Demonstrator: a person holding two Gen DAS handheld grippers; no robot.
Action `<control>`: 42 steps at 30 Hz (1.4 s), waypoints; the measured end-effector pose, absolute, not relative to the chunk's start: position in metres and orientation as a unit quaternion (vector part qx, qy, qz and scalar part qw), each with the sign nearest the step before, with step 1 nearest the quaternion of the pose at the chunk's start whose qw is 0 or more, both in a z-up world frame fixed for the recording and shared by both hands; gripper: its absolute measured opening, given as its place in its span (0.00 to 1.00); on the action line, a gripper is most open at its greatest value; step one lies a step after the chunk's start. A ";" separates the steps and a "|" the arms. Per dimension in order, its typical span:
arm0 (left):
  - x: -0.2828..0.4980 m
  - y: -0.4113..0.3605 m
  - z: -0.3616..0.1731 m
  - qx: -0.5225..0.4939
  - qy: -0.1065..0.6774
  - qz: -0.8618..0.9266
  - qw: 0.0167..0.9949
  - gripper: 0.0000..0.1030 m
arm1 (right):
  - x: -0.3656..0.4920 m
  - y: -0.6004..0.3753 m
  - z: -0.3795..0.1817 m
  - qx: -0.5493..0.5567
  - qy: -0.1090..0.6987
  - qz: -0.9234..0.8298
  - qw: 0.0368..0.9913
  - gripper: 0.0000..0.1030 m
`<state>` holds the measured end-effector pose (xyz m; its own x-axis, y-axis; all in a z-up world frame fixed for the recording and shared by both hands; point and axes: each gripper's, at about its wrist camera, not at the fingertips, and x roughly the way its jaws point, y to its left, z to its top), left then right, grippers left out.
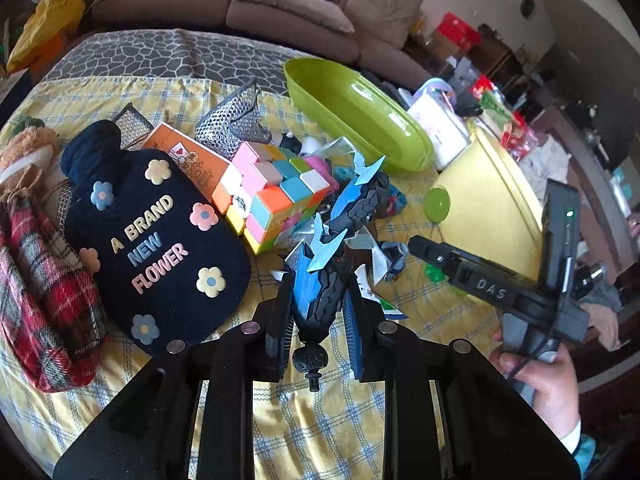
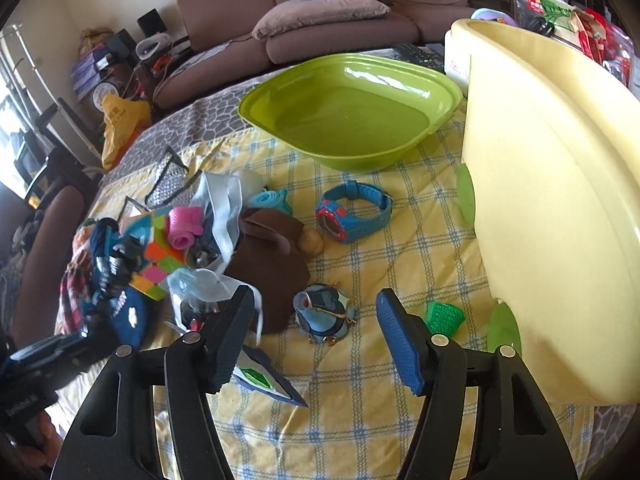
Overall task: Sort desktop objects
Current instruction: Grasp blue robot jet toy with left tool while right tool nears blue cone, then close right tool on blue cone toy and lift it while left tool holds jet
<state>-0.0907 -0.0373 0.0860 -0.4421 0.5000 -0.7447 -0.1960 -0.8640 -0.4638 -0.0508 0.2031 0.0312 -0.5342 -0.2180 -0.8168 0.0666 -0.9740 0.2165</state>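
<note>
My left gripper (image 1: 318,304) is shut on a blue and black toy robot (image 1: 340,208) and holds it above the yellow checked cloth; in the right wrist view the same toy robot (image 2: 108,264) shows at the far left. My right gripper (image 2: 314,296) stands open, its fingers on either side of a small blue figurine (image 2: 324,312) on the cloth, with the pads clear of it. The right gripper (image 1: 416,244) also shows side-on in the left wrist view. A pastel puzzle cube (image 1: 272,192) and a blue watch (image 2: 352,212) lie on the table.
A green basin (image 2: 348,120) stands at the back, a cream tub (image 2: 540,200) on the right. A navy flowered pouch (image 1: 160,240), plaid bag (image 1: 44,288), mesh holder (image 1: 232,120), brown cloth (image 2: 272,256), a green mesh item (image 2: 444,314) and a pointed toy part (image 2: 264,380) crowd the table.
</note>
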 end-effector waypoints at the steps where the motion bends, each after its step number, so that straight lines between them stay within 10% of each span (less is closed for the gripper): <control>1: -0.092 -0.042 0.088 -0.483 -0.167 0.834 0.211 0.20 | -0.052 0.201 0.027 0.481 -0.070 -0.871 0.077 0.62; 16: -0.090 -0.064 0.098 -0.471 -0.204 0.831 0.213 0.20 | -0.060 0.160 -0.015 0.512 0.094 -0.852 0.056 0.45; 26: -0.088 -0.060 0.104 -0.464 -0.206 0.832 0.222 0.20 | -0.055 0.169 0.017 0.467 0.058 -0.880 0.057 0.41; 27: -0.087 -0.059 0.105 -0.463 -0.206 0.833 0.223 0.20 | -0.053 0.172 0.024 0.458 0.050 -0.886 0.058 0.33; 28: -0.087 -0.058 0.105 -0.462 -0.206 0.833 0.224 0.20 | -0.051 0.177 0.032 0.449 0.041 -0.891 0.060 0.02; 29: -0.088 -0.057 0.106 -0.462 -0.206 0.833 0.226 0.20 | -0.048 0.181 0.038 0.441 0.030 -0.895 0.064 0.01; 36: -0.089 -0.046 0.102 -0.468 -0.198 0.831 0.226 0.20 | -0.055 0.202 0.038 0.456 -0.010 -0.888 0.056 0.12; 40: -0.089 -0.042 0.100 -0.470 -0.195 0.830 0.228 0.20 | -0.055 0.203 0.025 0.475 -0.009 -0.878 0.054 0.58; 42: -0.089 -0.040 0.099 -0.472 -0.193 0.829 0.229 0.20 | -0.055 0.200 0.018 0.477 0.006 -0.877 0.050 0.59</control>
